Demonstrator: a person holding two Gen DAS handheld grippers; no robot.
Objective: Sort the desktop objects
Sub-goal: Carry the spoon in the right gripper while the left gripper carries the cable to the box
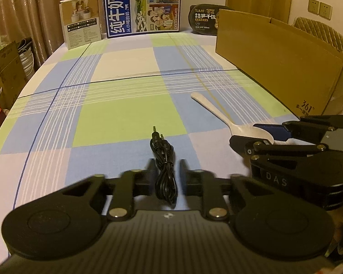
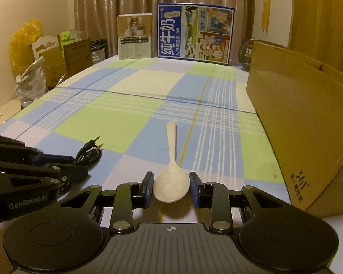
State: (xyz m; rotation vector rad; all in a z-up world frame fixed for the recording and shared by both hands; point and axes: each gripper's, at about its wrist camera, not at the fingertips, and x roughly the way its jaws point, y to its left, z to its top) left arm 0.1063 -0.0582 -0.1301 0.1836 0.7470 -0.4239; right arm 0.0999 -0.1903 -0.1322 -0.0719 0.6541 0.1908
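Observation:
A coiled black audio cable [image 1: 162, 150] lies on the checked tablecloth [image 1: 125, 114] near the front edge, its two plugs pointing away. My left gripper [image 1: 167, 171] is shut on the cable's coil. To its right a white spoon [image 1: 211, 106] lies with its handle pointing away. In the right wrist view my right gripper [image 2: 171, 188] is shut on the spoon [image 2: 172, 141] at the bowl. The left gripper [image 2: 75, 165] and the cable [image 2: 91, 150] show at the left of that view. Both grippers sit low over the table, side by side.
An open cardboard box [image 1: 274, 64] stands along the table's right side, close to the right gripper [image 1: 256, 134]. At the far edge stand a blue milk carton box [image 1: 143, 6], a small beige box [image 1: 81, 20] and a black bowl pack [image 1: 203, 20]. Cartons and bags crowd the floor left.

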